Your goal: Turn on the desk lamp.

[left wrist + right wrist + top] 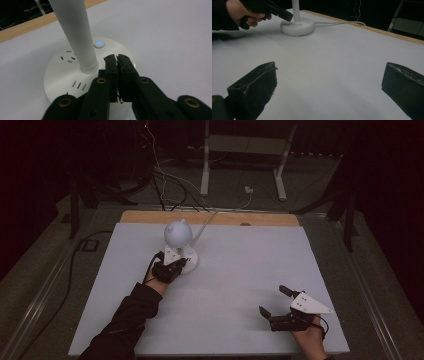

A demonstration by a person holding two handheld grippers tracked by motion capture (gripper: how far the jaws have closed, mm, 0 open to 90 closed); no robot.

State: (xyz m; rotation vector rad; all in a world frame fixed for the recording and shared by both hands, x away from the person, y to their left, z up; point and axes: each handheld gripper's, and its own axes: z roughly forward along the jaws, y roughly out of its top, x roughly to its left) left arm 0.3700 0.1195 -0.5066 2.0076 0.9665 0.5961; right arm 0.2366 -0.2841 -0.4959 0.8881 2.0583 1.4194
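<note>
A white desk lamp (179, 240) is seen left of centre in the high view, on the pale table (250, 270). Its round base (65, 75) carries socket slots and a blue-lit power button (99, 44).

The left gripper (117, 58) is held over the base with its jaws closed together, nothing between them, tips just short of the button. The step is judged to be a press on that button. The closed tips should be brought forward onto the button and pushed straight down, so that the pole (75, 32) is not knocked and the base is not slid.

The right gripper (275, 301) is rested at lower right, jaws wide apart and empty.
</note>
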